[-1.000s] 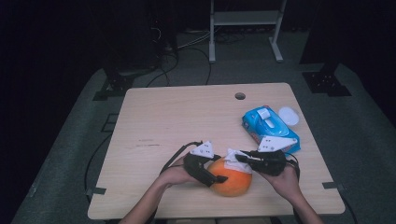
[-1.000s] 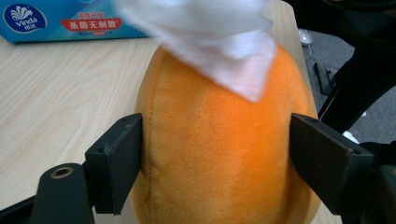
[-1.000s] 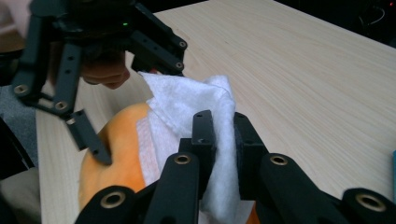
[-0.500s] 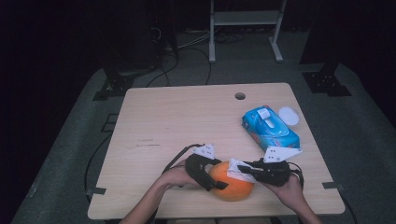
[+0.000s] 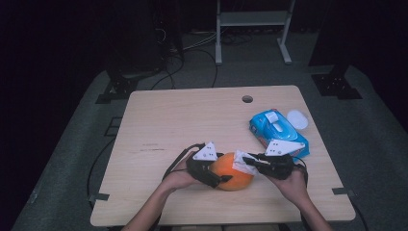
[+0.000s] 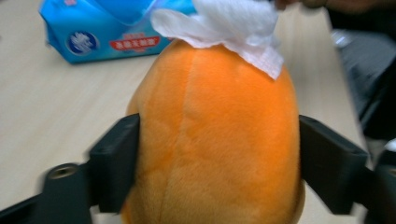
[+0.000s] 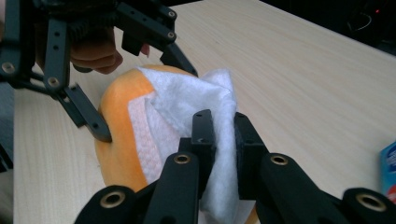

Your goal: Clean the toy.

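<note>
Now we steady the orange plush fruit [image 5: 232,172] near the table's [image 5: 159,120] front edge, left gripper [image 6: 219,163] clamped across its sides, and drag the white wipe [image 7: 187,112], pinched in the right gripper [image 7: 223,140], lightly over its top, away from the blue wipe pack [image 5: 276,132] beyond.

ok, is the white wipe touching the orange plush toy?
Touching. Left gripper view shows the white wipe draped on top of the orange plush toy, no gap.
</note>
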{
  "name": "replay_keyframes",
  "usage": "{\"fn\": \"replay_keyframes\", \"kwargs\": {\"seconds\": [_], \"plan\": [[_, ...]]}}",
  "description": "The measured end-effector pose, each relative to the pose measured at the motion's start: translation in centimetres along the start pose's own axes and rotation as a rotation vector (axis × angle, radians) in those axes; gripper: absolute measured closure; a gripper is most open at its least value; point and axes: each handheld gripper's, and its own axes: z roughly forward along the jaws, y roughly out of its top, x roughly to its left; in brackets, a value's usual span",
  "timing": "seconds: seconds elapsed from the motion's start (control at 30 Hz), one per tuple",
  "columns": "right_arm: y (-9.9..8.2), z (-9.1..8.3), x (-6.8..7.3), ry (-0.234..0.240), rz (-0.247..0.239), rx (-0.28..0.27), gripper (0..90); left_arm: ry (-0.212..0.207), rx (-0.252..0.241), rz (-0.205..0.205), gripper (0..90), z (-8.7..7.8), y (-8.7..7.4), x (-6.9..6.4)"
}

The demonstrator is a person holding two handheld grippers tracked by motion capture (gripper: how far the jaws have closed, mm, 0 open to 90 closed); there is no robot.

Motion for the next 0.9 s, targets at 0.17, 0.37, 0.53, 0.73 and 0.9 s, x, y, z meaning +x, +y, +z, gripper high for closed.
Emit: {"fn": "replay_keyframes", "kwargs": {"seconds": [0.17, 0.37, 0.53, 0.73, 0.9], "plan": [[-0.6, -0.4, -0.1, 0.001, 0.016, -0.003, 80.8, -0.025, -0.01, -0.036, 13.1, -0.1, 0.1, 0.4], [0.4, -0.2, 0.8, -0.013, -0.019, -0.008, 81.0, 0.01, 0.011, -0.003, 23.4, 0.1, 0.5, -0.3], [1.9, 0.8, 2.2, 0.019, -0.073, -0.022, 81.0, 0.034, 0.032, 0.032, 23.4, 0.5, 1.1, -1.1], [2.1, 1.3, 2.1, 0.013, -0.098, 0.001, 81.0, -0.006, 0.009, 0.0, 12.2, -0.1, 0.6, -0.3], [1.8, 0.6, 1.4, -0.004, -0.082, -0.004, 80.9, 0.002, -0.002, 0.008, 24.2, -0.3, 0.5, -0.3]]}}
